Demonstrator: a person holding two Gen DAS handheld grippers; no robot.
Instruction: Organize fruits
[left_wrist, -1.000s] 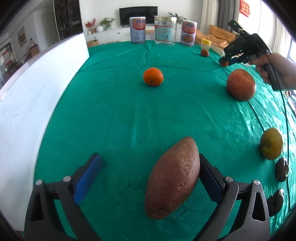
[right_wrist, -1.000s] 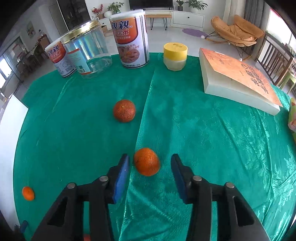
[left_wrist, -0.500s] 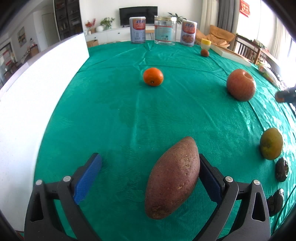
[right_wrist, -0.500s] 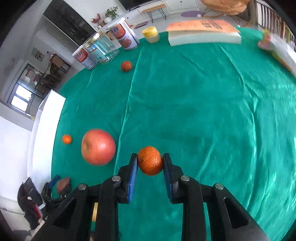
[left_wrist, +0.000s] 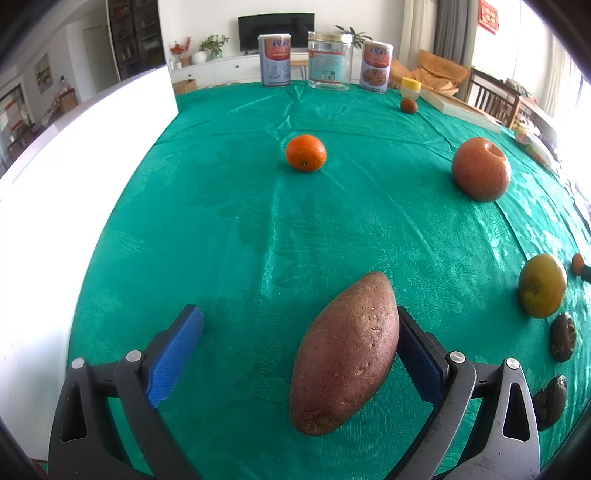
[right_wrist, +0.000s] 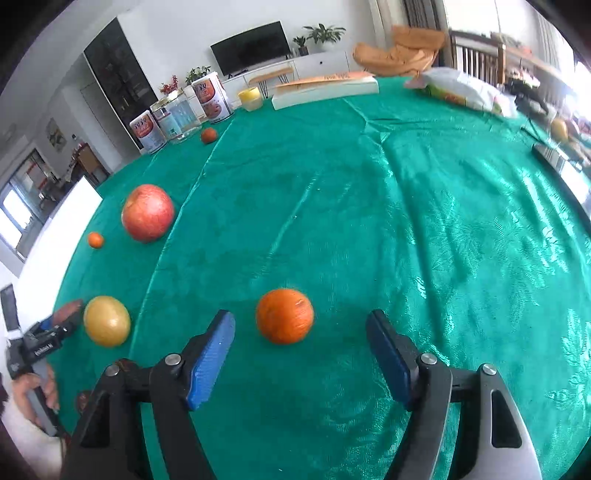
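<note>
In the right wrist view my right gripper (right_wrist: 301, 334) is open, with a small orange (right_wrist: 284, 316) lying on the green cloth between its blue pads, touching neither. A yellow-green citrus (right_wrist: 106, 320) and a red apple (right_wrist: 147, 212) lie to its left. In the left wrist view my left gripper (left_wrist: 301, 330) is open and rests on the cloth. A sweet potato (left_wrist: 345, 350) lies against its right pad. An orange (left_wrist: 306, 153), the apple (left_wrist: 481, 168) and the yellow-green citrus (left_wrist: 542, 285) lie beyond.
Two tins and a clear jar (left_wrist: 329, 60) stand at the far edge with a yellow-lidded pot (left_wrist: 411, 87), a small dark orange (left_wrist: 408, 105) and a book (left_wrist: 460, 109). A white board (left_wrist: 55, 177) lines the left side. Dark round items (left_wrist: 562, 336) lie at the right. A snack bag (right_wrist: 465, 90) lies far right.
My right gripper carried the small orange from the far side down beside the yellow-green citrus, then opened and let it go onto the cloth. The left gripper has not moved.
</note>
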